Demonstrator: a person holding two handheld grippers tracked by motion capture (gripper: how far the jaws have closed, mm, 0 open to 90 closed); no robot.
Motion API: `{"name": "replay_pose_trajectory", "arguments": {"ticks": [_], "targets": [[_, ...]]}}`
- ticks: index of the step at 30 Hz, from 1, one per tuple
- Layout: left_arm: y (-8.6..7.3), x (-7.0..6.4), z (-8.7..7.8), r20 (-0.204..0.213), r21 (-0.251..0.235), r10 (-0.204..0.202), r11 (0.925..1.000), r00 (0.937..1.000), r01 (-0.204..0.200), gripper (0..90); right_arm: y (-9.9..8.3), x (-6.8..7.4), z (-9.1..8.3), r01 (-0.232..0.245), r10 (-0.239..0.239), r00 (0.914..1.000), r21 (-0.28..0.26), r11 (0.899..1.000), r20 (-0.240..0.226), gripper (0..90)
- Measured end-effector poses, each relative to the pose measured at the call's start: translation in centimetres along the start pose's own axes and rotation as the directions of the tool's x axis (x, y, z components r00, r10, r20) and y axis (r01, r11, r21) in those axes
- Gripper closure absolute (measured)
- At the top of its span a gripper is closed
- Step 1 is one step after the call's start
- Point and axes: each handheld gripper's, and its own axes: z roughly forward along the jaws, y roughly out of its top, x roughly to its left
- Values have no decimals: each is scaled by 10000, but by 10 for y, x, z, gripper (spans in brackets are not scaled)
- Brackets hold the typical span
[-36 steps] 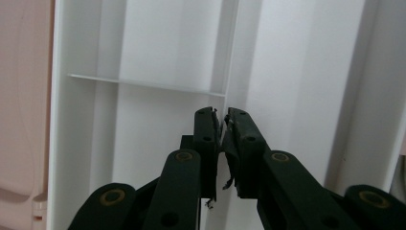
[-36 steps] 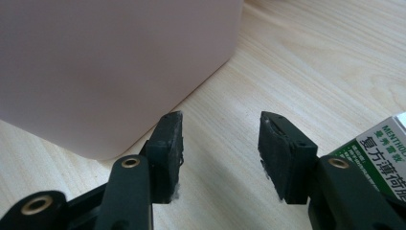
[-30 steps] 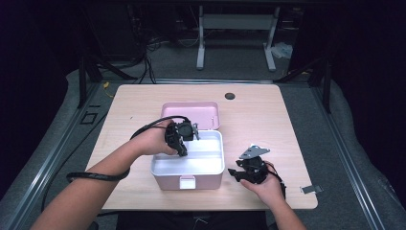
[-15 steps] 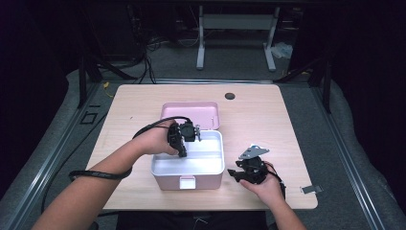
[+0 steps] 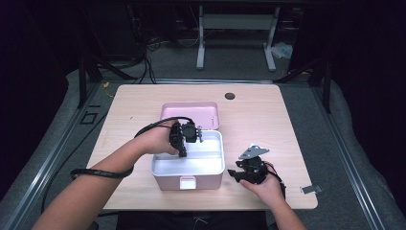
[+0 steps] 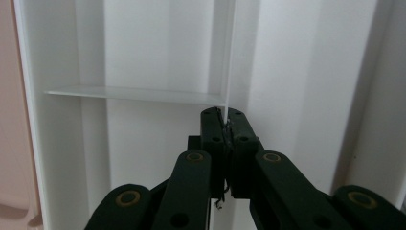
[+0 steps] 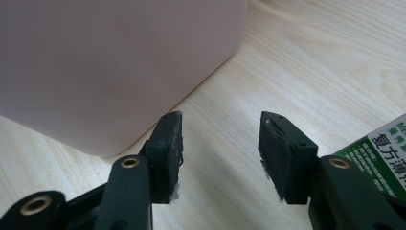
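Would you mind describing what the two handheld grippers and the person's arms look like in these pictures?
Both grippers are black, each with two flat-padded jaws on link arms joined by brass-coloured rivets. The left gripper trails a black cable that loops round the bare forearm. The right gripper carries a grey three-cornered plate on top. No sleeves reach the forearms, and no gloves are worn.

From my seat the table (image 5: 143, 103) reads as pale, matt wood grain. The box (image 5: 210, 168) looks like smooth plastic, pink outside, its white dividers (image 6: 139, 93) faintly glossy. My left gripper (image 6: 223, 115) and right gripper (image 7: 221, 132) are matt black plastic with brass-coloured rivets, the jaws' pads rough-edged.
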Motion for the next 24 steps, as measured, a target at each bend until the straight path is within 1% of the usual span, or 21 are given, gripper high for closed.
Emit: {"name": "replay_pose_trajectory", "arguments": {"ticks": [3, 5, 6, 8, 10, 14, 18, 19, 20, 21, 23, 24], "targets": [[1, 0, 0, -37, 26, -17, 10000, 10000, 17, 881, 0, 0, 0, -16, 16, 10000, 7, 10000, 0, 503], [1, -2, -1, -110, 45, 101, 9999, 9999, -100, 888, 0, 0, 0, -9, 9, 10000, 16, 10000, 7, 502], [2, -1, -1, -21, 130, 78, 9999, 10000, -78, 888, 0, 0, 0, -9, 9, 10000, 16, 10000, 7, 502], [2, -1, -1, 32, 55, 9, 10000, 10000, -9, 891, 0, 0, 1, -5, 5, 10000, 25, 10000, 19, 502], [2, 0, -2, 65, 106, 8, 9999, 10000, -8, 892, 0, 0, 1, -33, 33, 10000, 38, 10000, -5, 502], [3, 0, -5, -15, 201, 52, 9998, 10000, -51, 892, 0, -1, 1, -52, 52, 10000, 25, 10000, -37, 502], [2, 0, -10, -263, 145, 56, 9999, 9996, -52, 892, 0, -1, 1, -58, 58, 10000, 16, 10000, -54, 502], [1, 0, -12, -297, 117, -10, 9999, 9996, 13, 892, 0, -1, 1, -70, 70, 10000, 19, 10000, -49, 502], [2, 0, -14, -355, 195, 10, 9998, 9994, -4, 893, 0, -1, 1, -45, 45, 10000, 21, 10000, -54, 502], [1, 1, -16, -411, 84, -13, 10000, 9992, 17, 893, 0, -1, 1, -58, 58, 10000, 18, 10000, -53, 502], [-1, 1, -22, -461, -52, -169, 9998, 9988, 167, 893, 0, -1, 1, -65, 65, 10000, 3, 10000, -68, 501], [-2, 2, -25, -424, -153, -332, 9994, 9985, 326, 893, 0, -1, 1, -64, 64, 10000, 1, 10000, -68, 501]]}}
